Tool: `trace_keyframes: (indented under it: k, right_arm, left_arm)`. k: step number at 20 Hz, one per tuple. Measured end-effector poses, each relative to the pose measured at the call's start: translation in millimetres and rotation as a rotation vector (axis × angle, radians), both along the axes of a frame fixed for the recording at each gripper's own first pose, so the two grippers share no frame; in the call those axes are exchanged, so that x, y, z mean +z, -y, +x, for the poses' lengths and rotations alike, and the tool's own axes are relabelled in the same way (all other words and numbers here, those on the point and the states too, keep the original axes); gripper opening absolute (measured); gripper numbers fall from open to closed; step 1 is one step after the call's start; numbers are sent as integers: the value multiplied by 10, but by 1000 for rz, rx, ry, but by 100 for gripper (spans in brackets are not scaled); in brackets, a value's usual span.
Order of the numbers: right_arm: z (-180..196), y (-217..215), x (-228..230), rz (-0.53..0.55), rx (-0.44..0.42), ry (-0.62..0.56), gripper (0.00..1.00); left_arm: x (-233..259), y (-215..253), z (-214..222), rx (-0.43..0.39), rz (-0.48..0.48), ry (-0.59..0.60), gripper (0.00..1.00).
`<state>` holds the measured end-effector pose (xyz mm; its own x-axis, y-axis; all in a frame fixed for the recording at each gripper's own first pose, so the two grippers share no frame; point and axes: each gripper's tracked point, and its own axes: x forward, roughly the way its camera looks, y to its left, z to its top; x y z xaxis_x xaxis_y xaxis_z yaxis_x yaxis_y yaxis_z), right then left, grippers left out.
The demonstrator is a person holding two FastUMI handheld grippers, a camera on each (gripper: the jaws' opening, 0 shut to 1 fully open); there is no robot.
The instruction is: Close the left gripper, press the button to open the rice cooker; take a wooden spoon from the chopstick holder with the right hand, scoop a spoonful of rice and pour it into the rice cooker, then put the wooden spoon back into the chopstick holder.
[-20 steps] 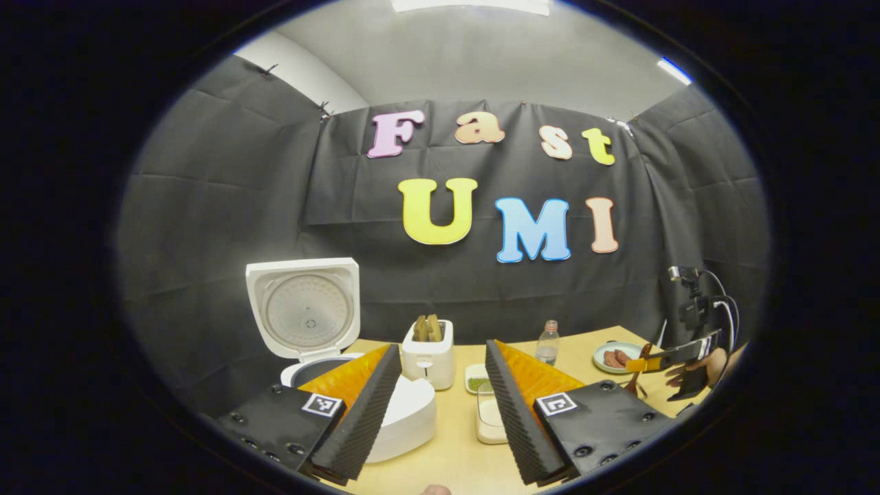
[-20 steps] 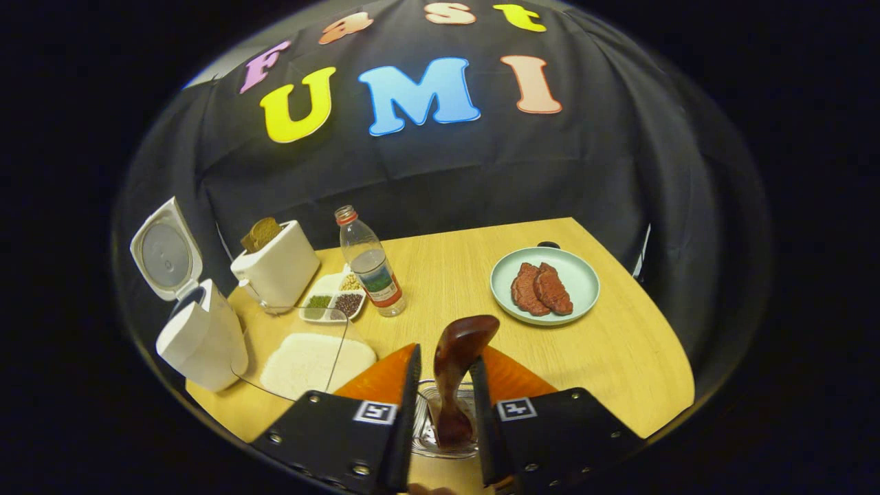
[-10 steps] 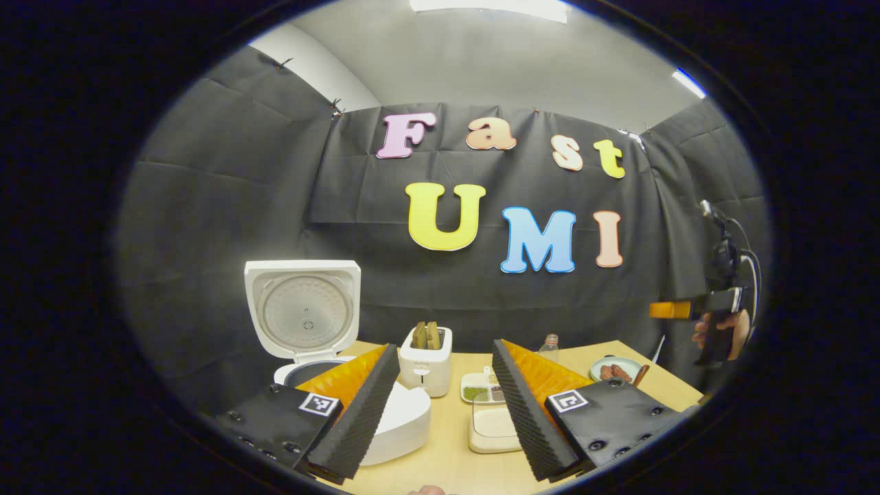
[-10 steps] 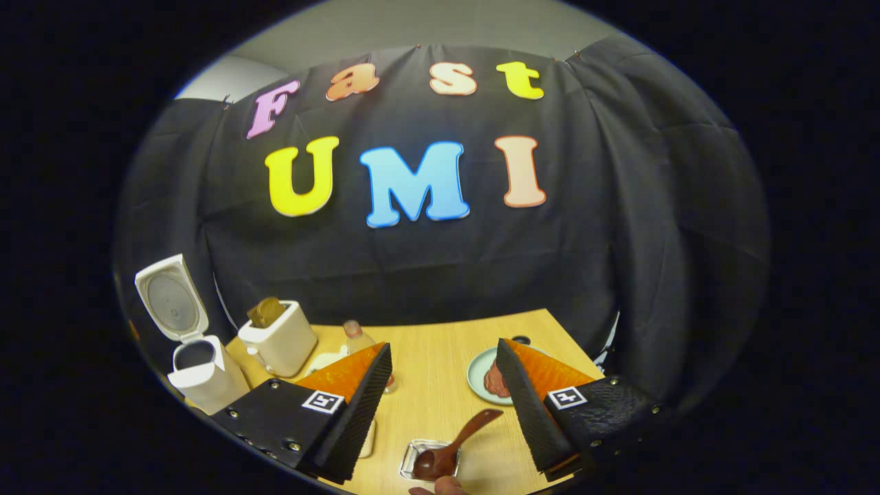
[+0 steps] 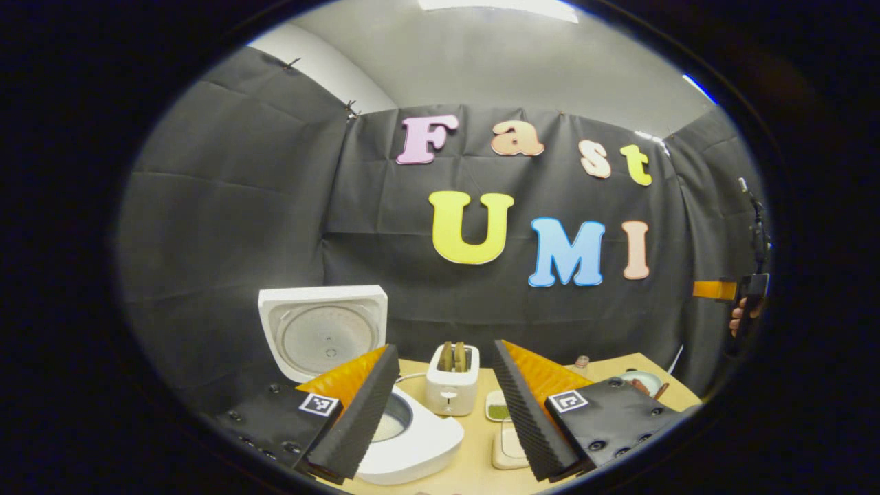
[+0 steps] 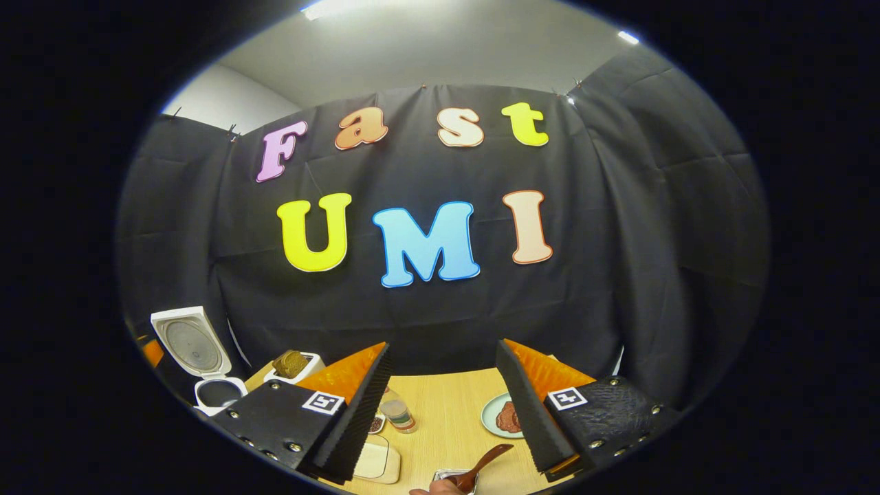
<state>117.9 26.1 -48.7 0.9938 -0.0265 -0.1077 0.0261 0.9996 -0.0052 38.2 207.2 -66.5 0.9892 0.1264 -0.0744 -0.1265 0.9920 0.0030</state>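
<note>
The white rice cooker (image 5: 419, 443) stands open at the left of the table, its lid (image 5: 323, 333) upright; it is small at the far left as rice cooker (image 6: 214, 393). My left gripper (image 5: 443, 412) hangs open above the table, nothing between its fingers. My right gripper (image 6: 443, 412) is open too, raised above the wooden spoon (image 6: 485, 460). The spoon leans in the clear chopstick holder (image 6: 450, 476), bowl down, handle up to the right. A shallow container of rice (image 6: 375, 460) lies left of the holder. The right gripper (image 5: 715, 289) also shows high at the far right, held by a hand.
A white toaster (image 5: 450, 388) with bread stands behind the cooker. A water bottle (image 6: 399, 412), a small divided dish of beans (image 5: 496, 407) and a pale plate with meat (image 6: 505, 416) sit on the wooden table (image 6: 447, 430). Black cloth walls close in behind.
My right gripper opened and let go of the spoon, which stays in the holder, then lifted up and back. My left gripper also rose and tilted upward, staying open.
</note>
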Motion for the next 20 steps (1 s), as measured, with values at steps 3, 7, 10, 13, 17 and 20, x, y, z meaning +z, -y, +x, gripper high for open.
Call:
trace_keyframes:
  k: [3,7,10,13,17,20]
  right_arm:
    - [-35,4,96,3,-14,13,92]
    - [35,-82,137,5,-13,21,92]
    - [110,-154,98,-3,-6,10,92]
    - [199,-212,-7,-1,-7,-18,92]
    - [304,-267,-76,-7,-12,-45,92]
    - [356,-312,-39,-24,-14,-41,92]
  left_arm:
    - [182,-143,201,18,34,15,95]
    - [450,-455,540,87,65,49,95]
    - [606,-884,863,192,66,57,95]
    - [703,-1336,1150,296,60,35,92]
    - [713,-1887,1484,398,50,16,92]
    - [572,-2221,1660,442,23,-13,92]
